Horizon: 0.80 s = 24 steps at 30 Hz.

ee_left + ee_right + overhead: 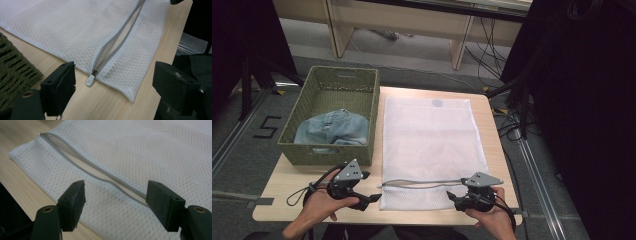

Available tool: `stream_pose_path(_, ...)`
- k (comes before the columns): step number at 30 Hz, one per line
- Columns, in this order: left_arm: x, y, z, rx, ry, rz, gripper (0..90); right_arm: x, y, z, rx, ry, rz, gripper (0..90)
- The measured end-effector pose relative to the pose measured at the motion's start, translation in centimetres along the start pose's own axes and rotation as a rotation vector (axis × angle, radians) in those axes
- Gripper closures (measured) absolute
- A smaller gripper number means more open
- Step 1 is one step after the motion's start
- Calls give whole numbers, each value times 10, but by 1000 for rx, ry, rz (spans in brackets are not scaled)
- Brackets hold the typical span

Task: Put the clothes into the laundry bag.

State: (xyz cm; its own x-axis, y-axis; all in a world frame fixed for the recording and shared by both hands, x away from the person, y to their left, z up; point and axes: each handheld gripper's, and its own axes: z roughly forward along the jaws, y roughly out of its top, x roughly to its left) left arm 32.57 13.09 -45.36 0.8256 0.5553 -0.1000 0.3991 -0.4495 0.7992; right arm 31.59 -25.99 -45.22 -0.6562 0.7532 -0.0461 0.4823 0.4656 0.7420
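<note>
A white mesh laundry bag (432, 145) lies flat on the wooden table (287, 185). Its grey zipper (422, 183) runs along the near end and gapes partly open. In the left gripper view the zipper's white pull (90, 80) rests on the wood at the bag's corner, just ahead of my left gripper (113, 85), which stands open and holds nothing. My left gripper (364, 192) is at the bag's near left corner. My right gripper (457, 195) hovers open over the bag's near right part, with the zipper (100, 176) running between its jaws farther off.
A green woven basket (332, 80) stands on the table's left, holding blue denim clothing (332, 130). Its wall (15, 72) is close beside my left gripper. Cables and black stands lie on the floor to the right, and wooden furniture stands behind.
</note>
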Motion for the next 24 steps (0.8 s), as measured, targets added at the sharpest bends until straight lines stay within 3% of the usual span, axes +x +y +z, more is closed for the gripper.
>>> stream_pose_path(7, 0, 0, 1, 4, 1, 2, 179, 0, 2, 6, 4, 20, 26, 272)
stream_pose_path(9, 0, 0, 2, 3, -3, 0, 179, -3, 4, 12, 5, 25, -5, 263)
stream_pose_path(10, 1, 0, 1, 14, -1, 21, 178, -4, 5, 14, 9, 31, -11, 260)
stream_pose_path(14, 0, 0, 2, 3, 1, 0, 178, -8, 9, 25, 17, 14, -32, 260)
stream_pose_path(17, 1, 0, 2, 3, 2, 2, 178, -11, 10, 29, 37, 8, -35, 260)
stream_pose_path(18, 1, 0, 2, 3, 3, 2, 178, -11, 11, 32, 52, 7, -16, 259)
stream_pose_path(24, 1, 0, 2, 7, 12, 2, 179, -16, 18, 57, 87, 0, -53, 259)
